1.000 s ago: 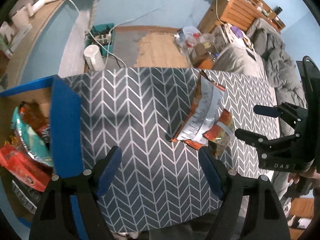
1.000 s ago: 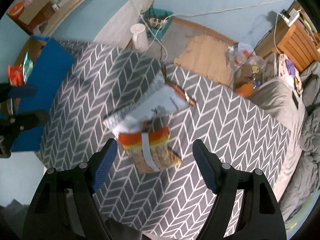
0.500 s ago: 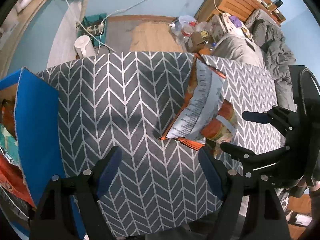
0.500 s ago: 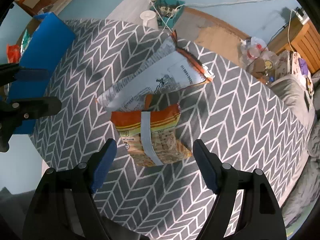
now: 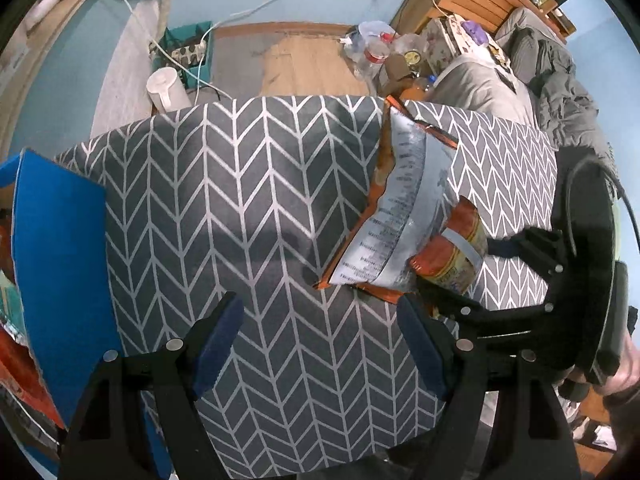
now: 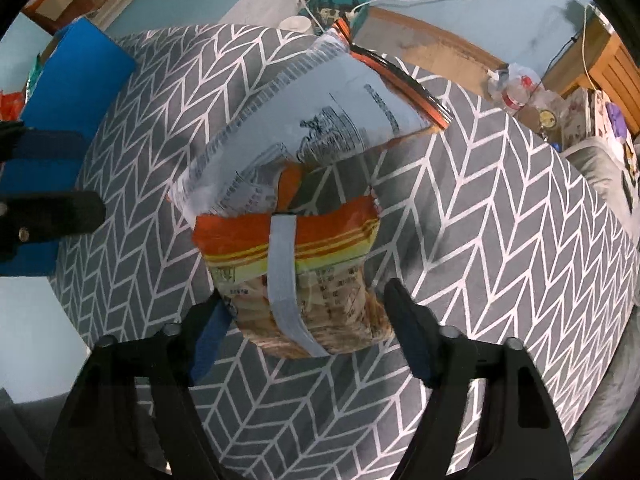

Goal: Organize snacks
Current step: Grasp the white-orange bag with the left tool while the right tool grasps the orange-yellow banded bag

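Two snack packets lie together on the chevron tablecloth [image 5: 248,208] in our left wrist view: a silver-backed chip bag [image 5: 400,216] leaning over a smaller orange cracker pack [image 5: 456,256] at its right. Our left gripper [image 5: 320,328] hangs over bare cloth with its jaws wide apart and nothing between them, as it did a second ago, though the cloth now looks nearer. At the left edge stands the blue box [image 5: 60,256], with more packets showing beyond its wall; less of its inside shows than before. To the right, our right gripper [image 5: 460,276] has come down around the cracker pack. In our right wrist view, the cracker pack [image 6: 296,276] fills the space between the right gripper [image 6: 308,324] jaws, which have just been closing; the pads sit beside its edges, and we cannot tell whether they press it. The chip bag [image 6: 304,128] lies just beyond, much larger than earlier.
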`<state>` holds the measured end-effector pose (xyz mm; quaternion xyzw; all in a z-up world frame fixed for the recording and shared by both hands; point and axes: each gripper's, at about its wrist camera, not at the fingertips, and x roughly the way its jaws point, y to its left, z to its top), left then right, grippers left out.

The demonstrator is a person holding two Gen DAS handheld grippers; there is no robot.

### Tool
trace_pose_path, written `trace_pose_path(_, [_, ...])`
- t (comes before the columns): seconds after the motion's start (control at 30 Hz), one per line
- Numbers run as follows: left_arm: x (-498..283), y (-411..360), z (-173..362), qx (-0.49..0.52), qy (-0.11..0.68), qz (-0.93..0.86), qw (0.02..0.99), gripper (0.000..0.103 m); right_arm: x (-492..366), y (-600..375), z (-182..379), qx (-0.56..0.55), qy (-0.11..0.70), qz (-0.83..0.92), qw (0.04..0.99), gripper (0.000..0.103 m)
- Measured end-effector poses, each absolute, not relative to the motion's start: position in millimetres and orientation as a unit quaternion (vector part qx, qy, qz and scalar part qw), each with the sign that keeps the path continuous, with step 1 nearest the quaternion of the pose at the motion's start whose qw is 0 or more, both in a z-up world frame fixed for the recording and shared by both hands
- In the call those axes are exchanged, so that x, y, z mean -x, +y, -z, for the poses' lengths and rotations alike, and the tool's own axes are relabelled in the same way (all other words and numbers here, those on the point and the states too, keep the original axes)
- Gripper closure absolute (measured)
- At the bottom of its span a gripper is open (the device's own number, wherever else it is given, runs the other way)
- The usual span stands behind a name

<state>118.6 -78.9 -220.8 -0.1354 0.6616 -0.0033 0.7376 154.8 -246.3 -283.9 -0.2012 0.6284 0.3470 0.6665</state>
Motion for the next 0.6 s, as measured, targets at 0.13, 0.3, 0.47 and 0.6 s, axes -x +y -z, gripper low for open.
trace_pose_path(0.13, [-131,-86,219,0.136,0.66,0.009,0.739,0.023,-157,-261,281,0.167,0.633,-0.339,0.676,0.05])
trace_pose_path(0.3, [-148,-98,219,0.148,0.655,0.021,0.74,0.022,-167,-288,273,0.129,0.639,-0.3,0.696,0.054])
trace_pose_path(0.47, [-164,-117,223,0.152,0.656,0.041,0.738,0.016,-178,-320,272,0.1,0.646,-0.257,0.712,0.057])
trace_pose_path(0.6, [-177,-133,233,0.139,0.666,0.047,0.732,0.016,-188,-338,269,0.088,0.65,-0.222,0.721,0.06])
